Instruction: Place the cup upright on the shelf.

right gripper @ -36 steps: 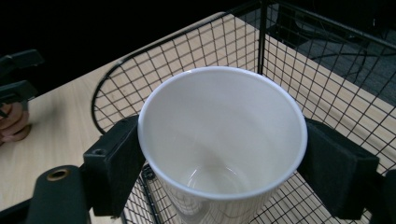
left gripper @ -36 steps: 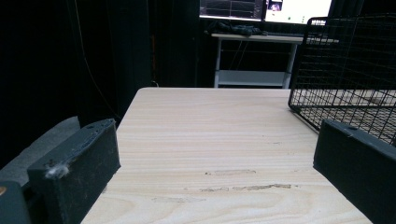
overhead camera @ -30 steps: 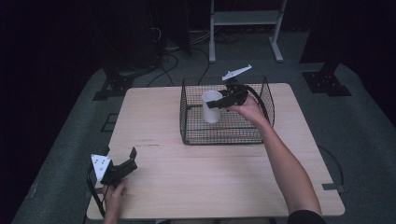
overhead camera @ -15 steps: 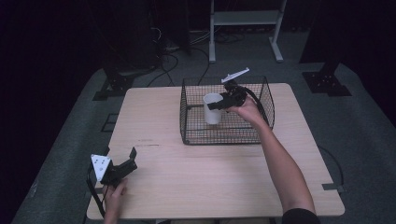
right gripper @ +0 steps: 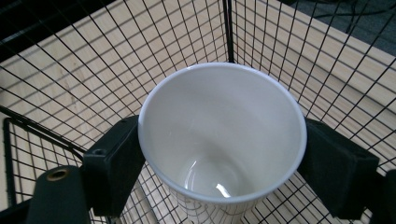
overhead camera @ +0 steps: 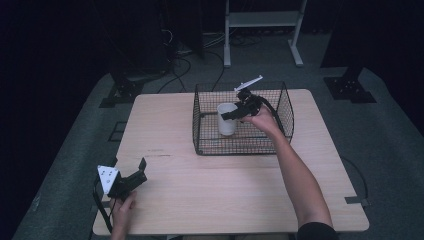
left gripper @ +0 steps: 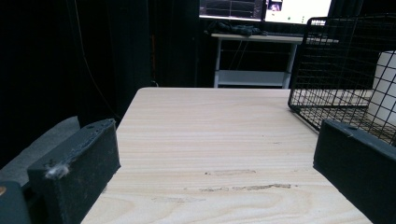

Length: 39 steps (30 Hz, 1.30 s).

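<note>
A white paper cup [overhead camera: 226, 128] is upright inside a black wire basket [overhead camera: 200, 146] on the far half of the wooden table [overhead camera: 240, 190]. My right gripper [overhead camera: 228, 114] reaches in from the basket's right and is shut on the cup's rim. In the right gripper view, the black pads [right gripper: 114, 163] press both sides of the empty cup [right gripper: 224, 135]. Whether the cup touches the basket floor [right gripper: 93, 56] I cannot tell. My left gripper [overhead camera: 141, 171] rests at the table's near left corner, open and empty. Its jaws stand wide apart over bare wood [left gripper: 210, 121] in the left gripper view.
From the left gripper, the basket [left gripper: 336, 70] and cup [left gripper: 385, 88] show at the right. A white metal stand [overhead camera: 262, 20] and cables lie on the floor beyond the table. Dark equipment feet stand at both far corners.
The right gripper has sunk a little, carrying the cup lower inside the basket. The left gripper has stayed where it was.
</note>
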### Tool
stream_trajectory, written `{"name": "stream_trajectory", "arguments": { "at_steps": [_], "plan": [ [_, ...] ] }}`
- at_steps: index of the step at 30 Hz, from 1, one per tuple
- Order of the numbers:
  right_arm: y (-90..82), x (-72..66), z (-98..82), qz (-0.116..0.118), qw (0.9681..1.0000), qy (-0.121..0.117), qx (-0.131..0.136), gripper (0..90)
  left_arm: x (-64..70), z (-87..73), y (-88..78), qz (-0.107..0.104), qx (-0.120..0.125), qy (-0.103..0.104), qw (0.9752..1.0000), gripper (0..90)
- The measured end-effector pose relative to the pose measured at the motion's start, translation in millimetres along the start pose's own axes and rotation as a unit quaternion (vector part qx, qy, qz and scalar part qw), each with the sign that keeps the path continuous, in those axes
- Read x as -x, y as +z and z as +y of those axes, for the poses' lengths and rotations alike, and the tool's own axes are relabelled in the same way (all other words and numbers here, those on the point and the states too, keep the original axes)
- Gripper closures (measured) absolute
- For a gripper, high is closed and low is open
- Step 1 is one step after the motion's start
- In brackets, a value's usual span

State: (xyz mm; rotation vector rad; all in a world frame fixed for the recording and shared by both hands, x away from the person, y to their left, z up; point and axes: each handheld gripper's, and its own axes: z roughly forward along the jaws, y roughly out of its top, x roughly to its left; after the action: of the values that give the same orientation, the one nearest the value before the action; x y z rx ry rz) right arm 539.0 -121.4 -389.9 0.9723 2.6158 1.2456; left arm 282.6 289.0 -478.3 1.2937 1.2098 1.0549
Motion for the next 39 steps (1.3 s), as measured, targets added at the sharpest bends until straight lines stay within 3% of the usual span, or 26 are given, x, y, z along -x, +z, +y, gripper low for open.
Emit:
{"name": "stream_trajectory", "arguments": {
  "at_steps": [14,28,39],
  "plan": [
    [4.9,0.9,-2.0,-0.007,0.9999,-0.002,-0.012,18.3,0.1,0.0,-0.3,-0.001,0.000,0.001,1.0000,0.0],
    [3.0,-9.9,-3.6,-0.018,0.9991,-0.029,-0.024,17.7,0.9,0.0,-0.5,-0.001,-0.001,0.005,1.0000,0.0],
    [-1.7,-14.1,-0.2,-0.015,0.9994,-0.030,-0.010,17.1,1.3,0.1,-0.5,0.000,-0.001,0.006,1.0000,0.0]
  ]
}}
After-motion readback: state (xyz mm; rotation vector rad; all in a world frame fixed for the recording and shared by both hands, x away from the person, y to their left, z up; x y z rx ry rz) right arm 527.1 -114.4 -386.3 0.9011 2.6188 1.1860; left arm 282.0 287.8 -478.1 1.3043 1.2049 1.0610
